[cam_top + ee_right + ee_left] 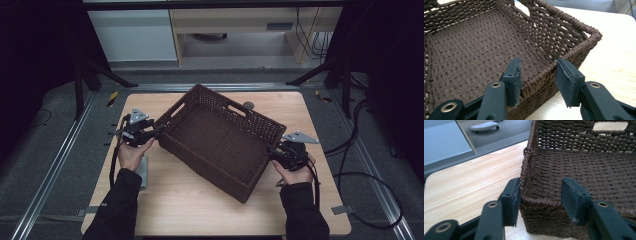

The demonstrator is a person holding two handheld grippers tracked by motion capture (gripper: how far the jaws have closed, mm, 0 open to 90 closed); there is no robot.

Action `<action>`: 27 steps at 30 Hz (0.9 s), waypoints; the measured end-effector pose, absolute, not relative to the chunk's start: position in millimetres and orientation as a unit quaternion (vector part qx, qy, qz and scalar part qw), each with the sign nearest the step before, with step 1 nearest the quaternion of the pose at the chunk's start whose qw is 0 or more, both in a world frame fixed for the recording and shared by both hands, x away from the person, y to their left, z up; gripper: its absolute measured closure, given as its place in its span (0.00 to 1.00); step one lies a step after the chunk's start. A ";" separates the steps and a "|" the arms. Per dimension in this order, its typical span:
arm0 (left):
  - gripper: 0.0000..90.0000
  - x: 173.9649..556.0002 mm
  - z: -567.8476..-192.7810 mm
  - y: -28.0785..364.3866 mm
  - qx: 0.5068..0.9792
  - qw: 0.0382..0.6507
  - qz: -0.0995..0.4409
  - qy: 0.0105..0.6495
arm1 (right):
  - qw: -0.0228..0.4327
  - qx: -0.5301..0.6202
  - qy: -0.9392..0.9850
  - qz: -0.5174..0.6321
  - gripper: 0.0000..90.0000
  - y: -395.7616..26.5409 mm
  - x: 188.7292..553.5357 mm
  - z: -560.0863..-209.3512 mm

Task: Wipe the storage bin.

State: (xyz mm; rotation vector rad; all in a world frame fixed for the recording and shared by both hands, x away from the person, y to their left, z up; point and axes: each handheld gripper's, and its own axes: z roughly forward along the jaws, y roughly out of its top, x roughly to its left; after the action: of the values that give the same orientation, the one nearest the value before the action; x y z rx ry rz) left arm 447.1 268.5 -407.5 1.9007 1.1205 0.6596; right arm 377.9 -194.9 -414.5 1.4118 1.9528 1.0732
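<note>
A dark brown woven basket with nothing in it sits askew on the wooden table, with a handle cutout in its far wall. My left gripper is at the basket's left corner. In the left gripper view the basket's rim lies between the jaws of the left gripper: one pad is beside the outer wall, the other inside, with a gap. My right gripper straddles the right rim. In the right gripper view, the right gripper has one jaw inside the basket and one outside, neither pressing.
A small grey round object lies on the table behind the basket. A flat grey piece lies by the left forearm. Metal rails and dark stand legs flank the table; cables trail on the floor at the right.
</note>
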 end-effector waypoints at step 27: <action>0.70 441.6 -415.5 277.4 0.755 0.412 0.235 0.453 | 0.247 0.504 0.718 0.412 0.56 -197.5 372.4 -406.6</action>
State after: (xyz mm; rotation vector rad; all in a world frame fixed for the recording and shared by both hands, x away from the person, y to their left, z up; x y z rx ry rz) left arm 441.6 277.4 -415.5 1.8991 1.1388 0.5914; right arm 372.4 -197.5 -406.6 1.3756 1.9570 1.1233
